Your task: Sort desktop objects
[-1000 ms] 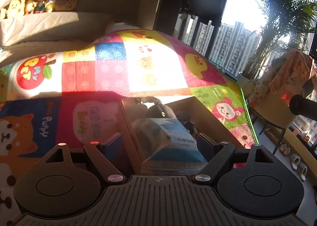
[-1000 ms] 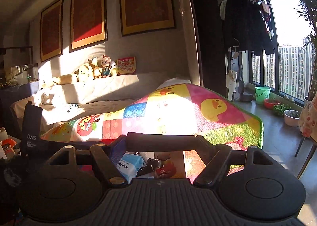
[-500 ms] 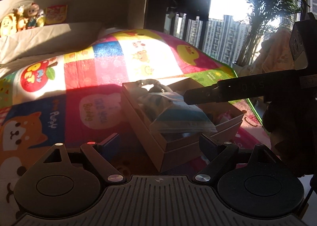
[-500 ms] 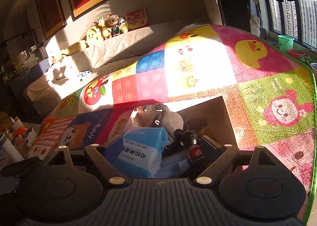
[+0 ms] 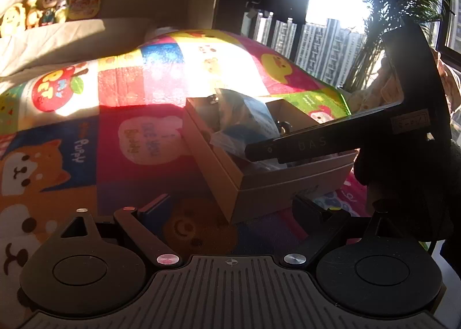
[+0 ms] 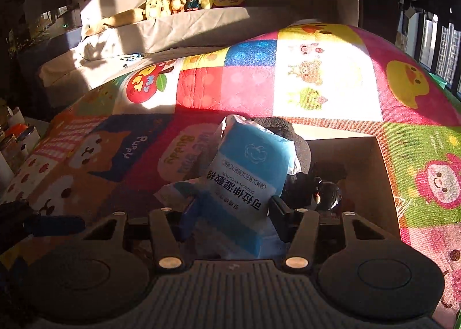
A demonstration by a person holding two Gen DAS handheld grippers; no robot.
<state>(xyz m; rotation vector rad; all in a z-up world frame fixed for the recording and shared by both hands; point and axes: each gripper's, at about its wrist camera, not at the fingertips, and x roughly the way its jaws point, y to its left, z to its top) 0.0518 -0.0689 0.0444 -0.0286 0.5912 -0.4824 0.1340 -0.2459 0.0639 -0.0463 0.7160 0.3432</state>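
Note:
A brown cardboard box (image 5: 276,187) sits on the colourful play mat (image 5: 121,139). It holds a blue-and-white cotton-pad pack (image 5: 245,124), a dark plush item (image 6: 291,133) and a small black figure (image 6: 328,193). My right gripper (image 6: 233,213) is closed on the blue pack (image 6: 245,173) and holds it tilted over the box (image 6: 371,182). The right gripper's black body also shows in the left wrist view (image 5: 345,139), reaching over the box. My left gripper (image 5: 230,211) is open and empty, low over the mat just in front of the box.
A sofa with plush toys (image 6: 173,0) runs along the back wall. Bottles and cans (image 6: 17,139) stand at the far left. Windows and a potted palm (image 5: 397,12) are to the right, past the mat's edge.
My left gripper backed away from the box and now sits in front of it. My right gripper dropped down over the box and closed on the blue pack, tilting it upward.

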